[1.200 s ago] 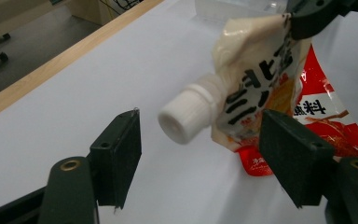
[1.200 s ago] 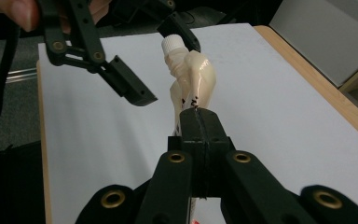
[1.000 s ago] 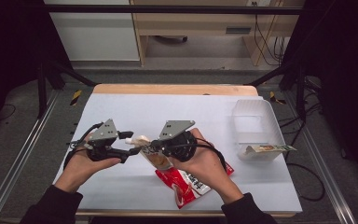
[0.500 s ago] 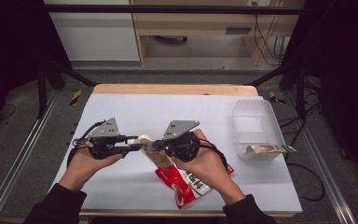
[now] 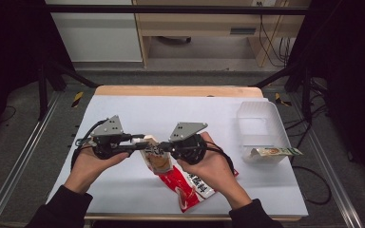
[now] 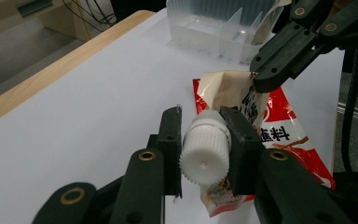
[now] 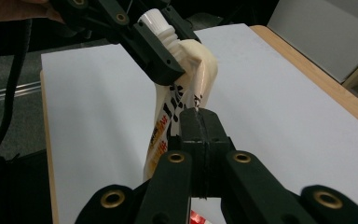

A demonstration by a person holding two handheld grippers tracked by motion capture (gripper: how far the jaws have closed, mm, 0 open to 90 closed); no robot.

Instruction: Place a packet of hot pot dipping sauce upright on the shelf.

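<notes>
L gripper [image 5: 140, 145], at 9 o'clock of table centre, jaws have just closed in, now clamped on white cap [image 6: 205, 150] of cream spout pouch [image 5: 157, 157]. Pouch at table centre, held up between both grippers, lying over red sachet [image 5: 190, 189] at 6 o'clock. R gripper [image 5: 167, 148] at 3 o'clock of pouch, jaws fully closed, pinching pouch edge. Far R, 3 o'clock: clear plastic bin [image 5: 259, 124] w/ packet [image 5: 274, 152] sticking out its near end. White tabletop [image 5: 138, 110] around.
</notes>
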